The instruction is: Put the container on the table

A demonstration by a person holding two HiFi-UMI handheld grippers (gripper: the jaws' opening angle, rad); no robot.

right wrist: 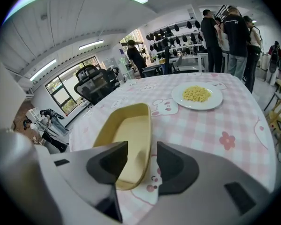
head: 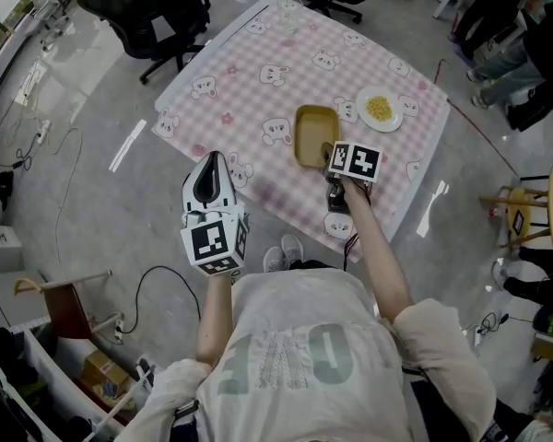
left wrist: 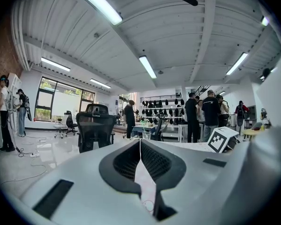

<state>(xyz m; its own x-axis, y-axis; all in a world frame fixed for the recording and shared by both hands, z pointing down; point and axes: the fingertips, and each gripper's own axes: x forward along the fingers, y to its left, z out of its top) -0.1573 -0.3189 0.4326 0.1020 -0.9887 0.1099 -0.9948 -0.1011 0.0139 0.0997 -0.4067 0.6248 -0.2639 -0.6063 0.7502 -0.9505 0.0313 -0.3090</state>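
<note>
The yellow oblong container stands empty on the pink checked tablecloth, near the table's front edge. In the right gripper view the container lies straight ahead, with its near right rim between my jaws. My right gripper is open, and a gap shows between the rim and the right pad. My left gripper hangs off the table's front left side, over the floor. Its jaws are shut with nothing between them.
A white plate of yellow food sits just right of the container. A clear glass stands at the table's far edge. Black office chairs are beyond the table on the left, people at the far right, and cables lie on the floor.
</note>
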